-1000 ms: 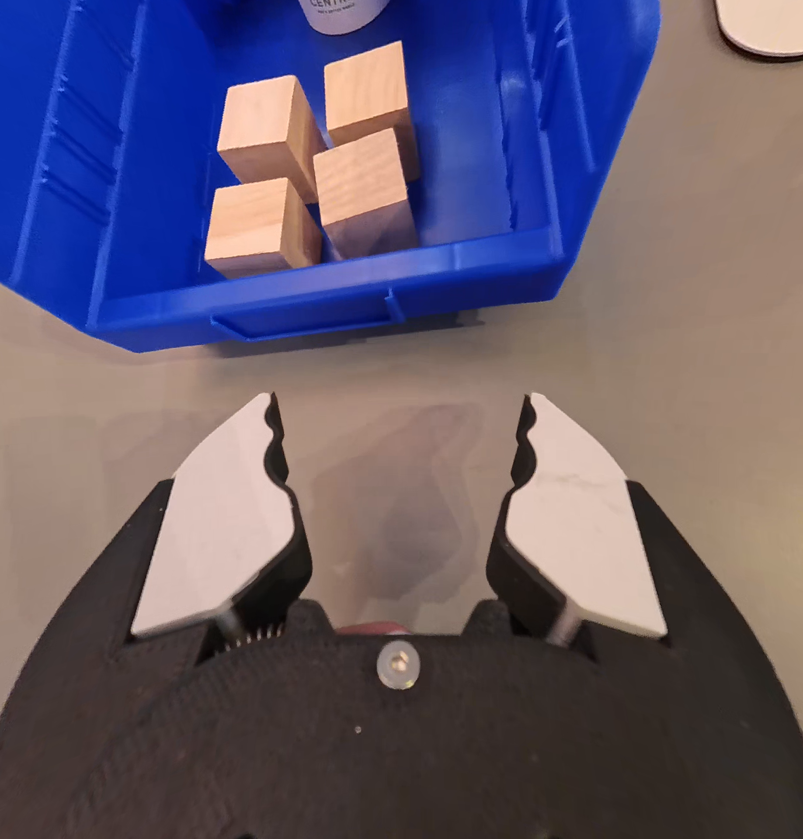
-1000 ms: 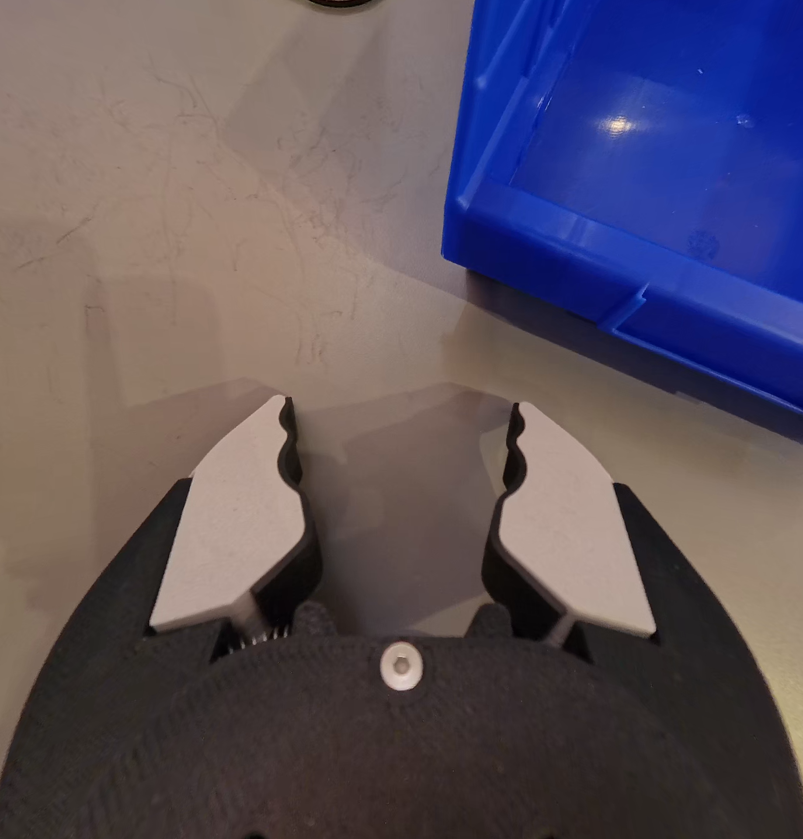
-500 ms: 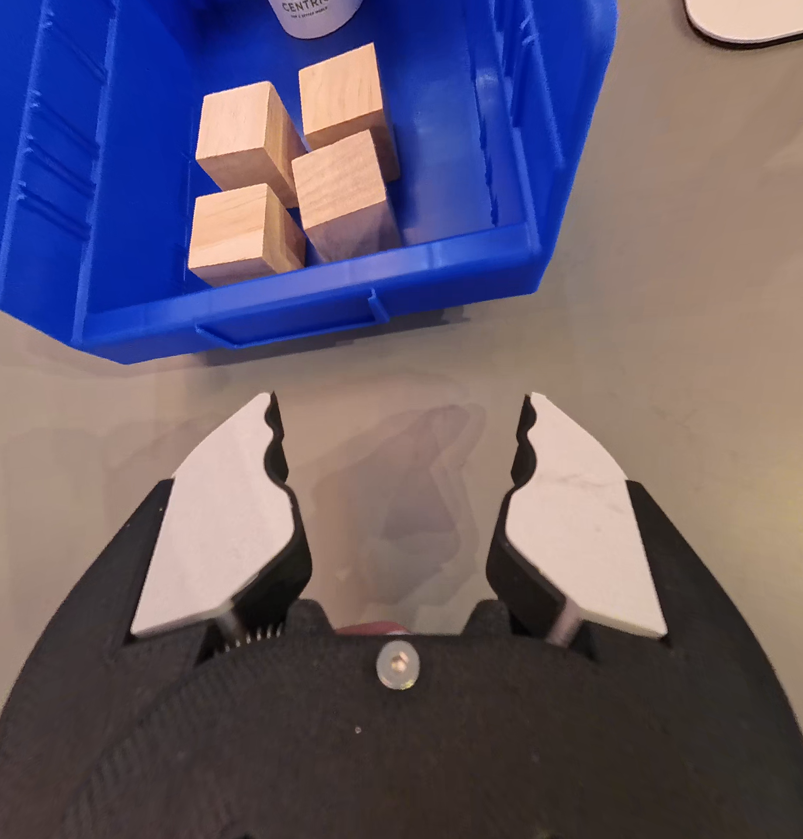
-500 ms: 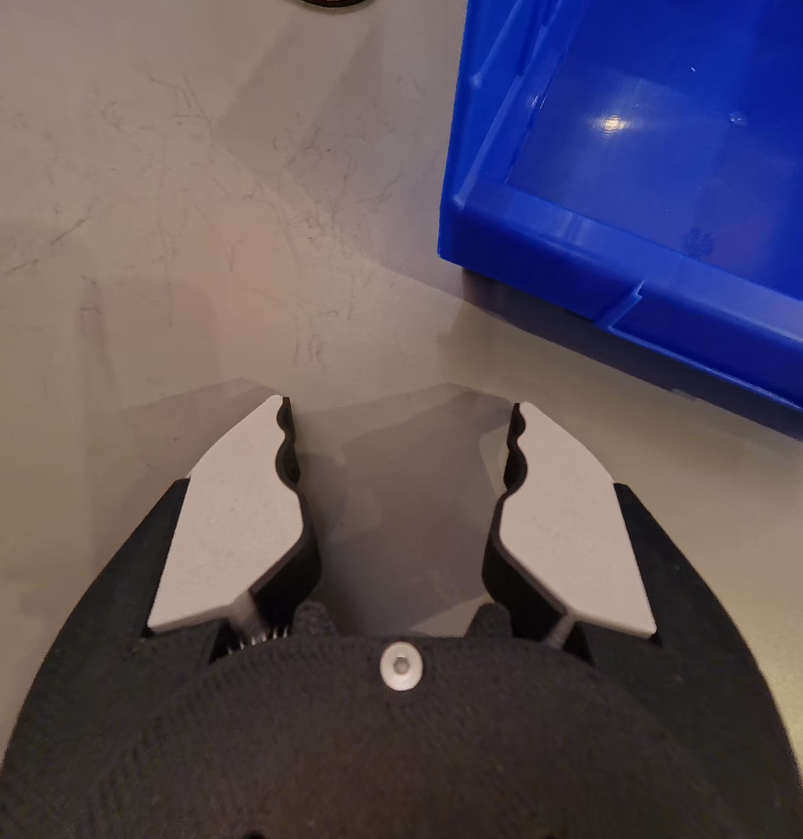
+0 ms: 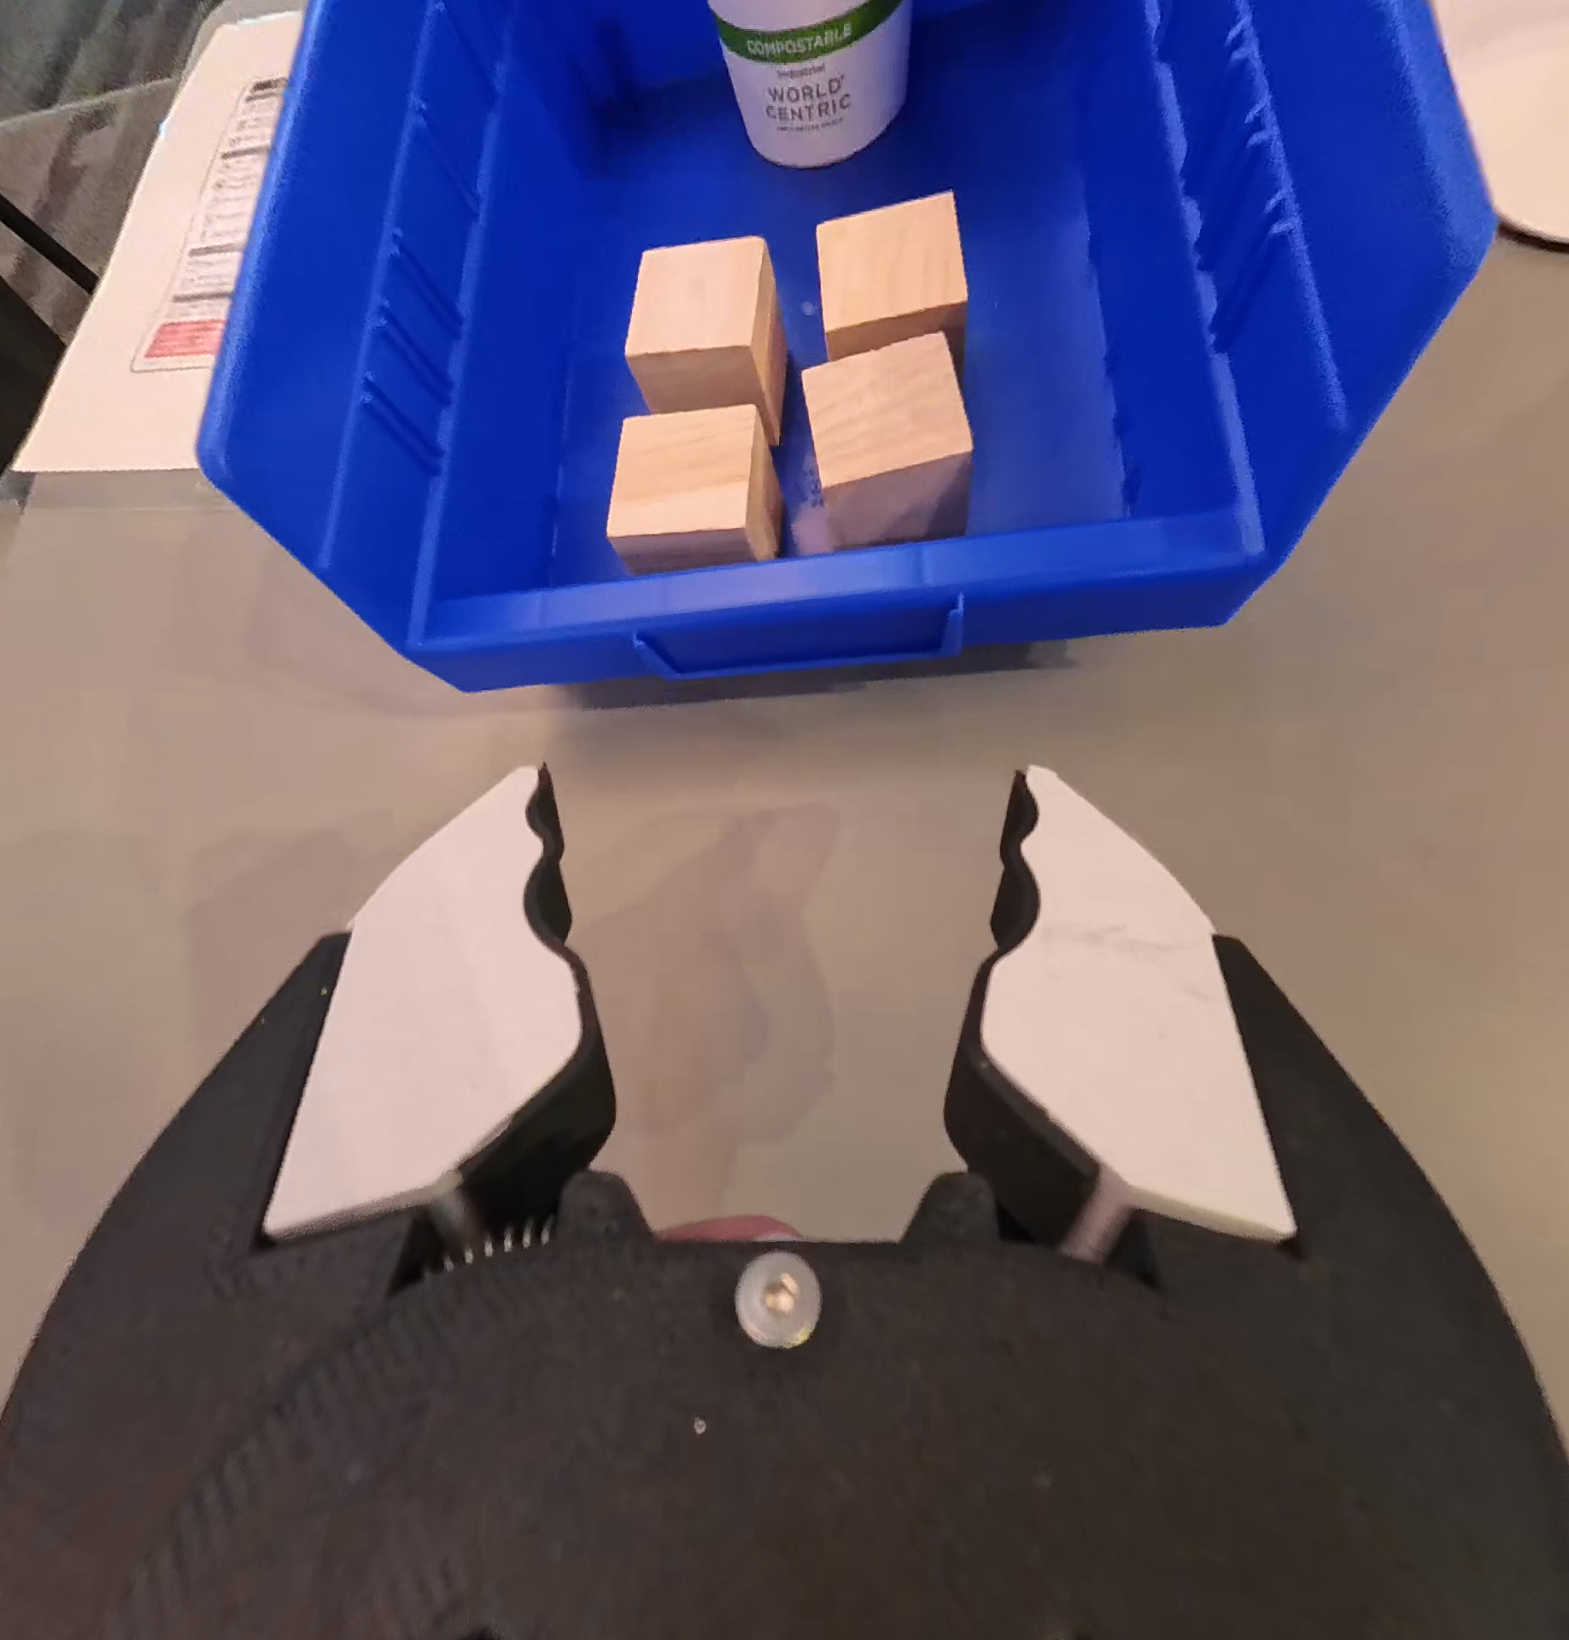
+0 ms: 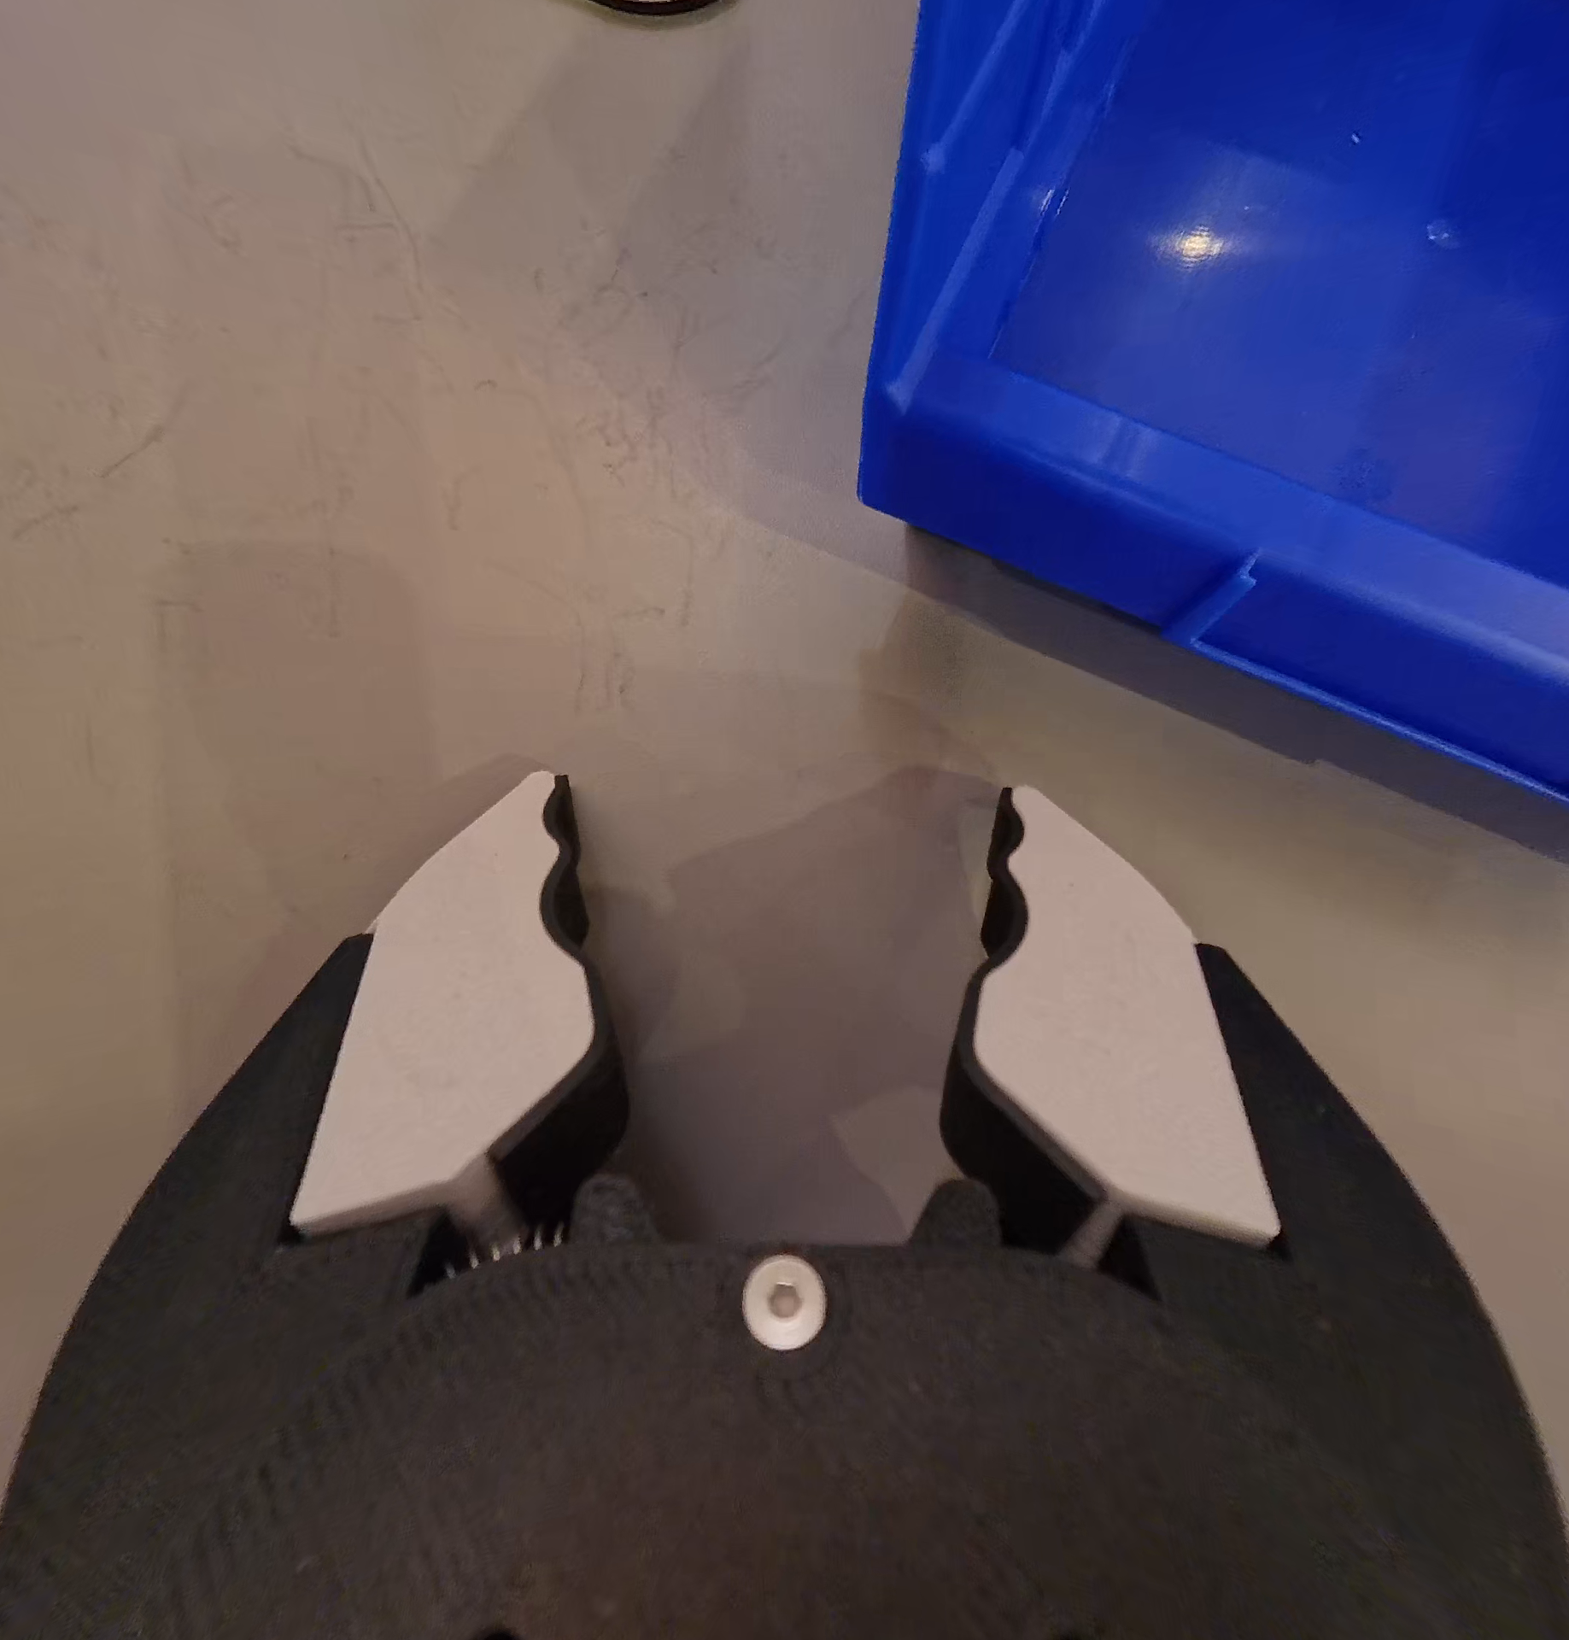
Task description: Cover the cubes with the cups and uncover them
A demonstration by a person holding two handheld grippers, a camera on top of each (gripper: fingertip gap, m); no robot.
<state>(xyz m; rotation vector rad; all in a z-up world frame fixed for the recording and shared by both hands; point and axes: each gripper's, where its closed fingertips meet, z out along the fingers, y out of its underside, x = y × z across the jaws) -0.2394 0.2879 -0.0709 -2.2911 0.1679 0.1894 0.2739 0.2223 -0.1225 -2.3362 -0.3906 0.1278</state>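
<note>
Several wooden cubes (image 5: 701,328) sit close together near the front of a blue bin (image 5: 798,612) in the left wrist view. A white paper cup (image 5: 807,80) with a green band stands behind them in the bin, its top cut off by the frame. My left gripper (image 5: 780,781) is open and empty, above the grey table just in front of the bin. My right gripper (image 6: 785,790) is open and empty above bare table. A second blue bin (image 6: 1073,497) lies ahead to its right; the part of its inside that shows holds nothing.
A white flat box or board (image 5: 115,355) with a label lies left of the cube bin at the table edge. A white rounded object (image 5: 1544,177) lies at the far right. A dark round thing (image 6: 656,7) shows at the top edge of the right wrist view.
The left wrist view has swung and tilted, so the cube bin sits more centred and more of the cup shows. The right gripper has hardly moved. Both grippers stay open.
</note>
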